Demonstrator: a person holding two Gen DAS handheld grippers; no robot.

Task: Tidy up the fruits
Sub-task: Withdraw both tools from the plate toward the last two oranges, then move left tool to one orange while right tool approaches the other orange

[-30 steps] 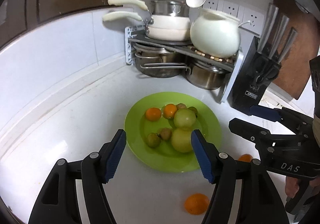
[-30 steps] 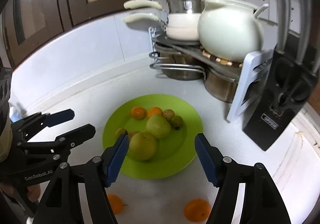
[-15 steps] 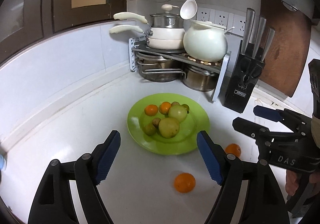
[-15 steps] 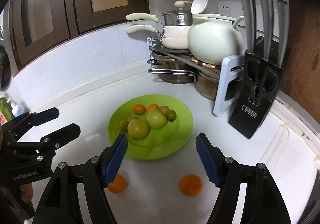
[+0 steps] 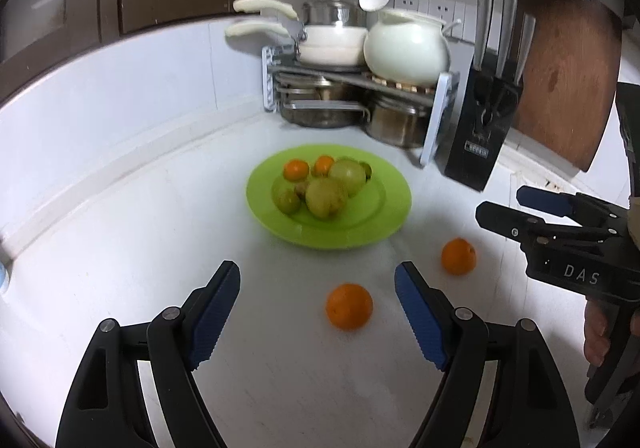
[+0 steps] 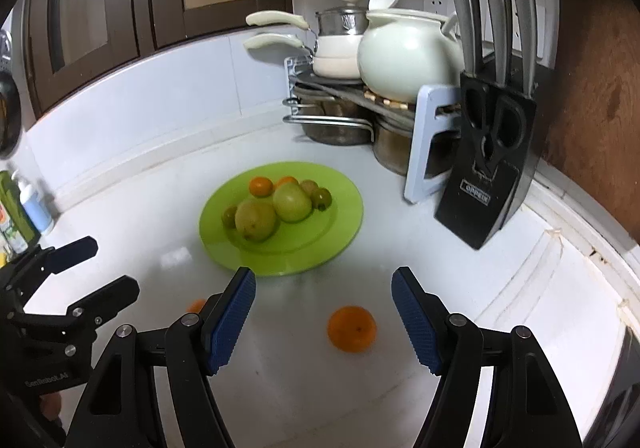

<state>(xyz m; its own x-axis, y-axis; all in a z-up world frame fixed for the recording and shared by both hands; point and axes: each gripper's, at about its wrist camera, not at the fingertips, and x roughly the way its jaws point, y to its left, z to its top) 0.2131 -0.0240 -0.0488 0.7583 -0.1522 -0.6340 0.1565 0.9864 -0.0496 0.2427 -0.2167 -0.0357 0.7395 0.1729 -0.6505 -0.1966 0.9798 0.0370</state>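
On the white counter (image 5: 120,248), toward its back corner, a green plate (image 5: 372,224) is seen already loaded with two green apples, small oranges and smaller fruits. Two oranges are left off it, just beyond its near rim: one (image 5: 349,306) between the spread, empty fingers of the left gripper (image 5: 318,312), another (image 6: 352,329) between those of the right gripper (image 6: 323,322), likewise released. "OPPEIN" is read on the knife block (image 6: 486,184); "DAS" is printed on the right gripper.

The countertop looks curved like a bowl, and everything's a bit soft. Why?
Left wrist view: the fisheye lens bends the counter edge; the green plate fruit is slightly blurred. Right wrist view: same bending, the knife block leans, pale glare beside the plate.
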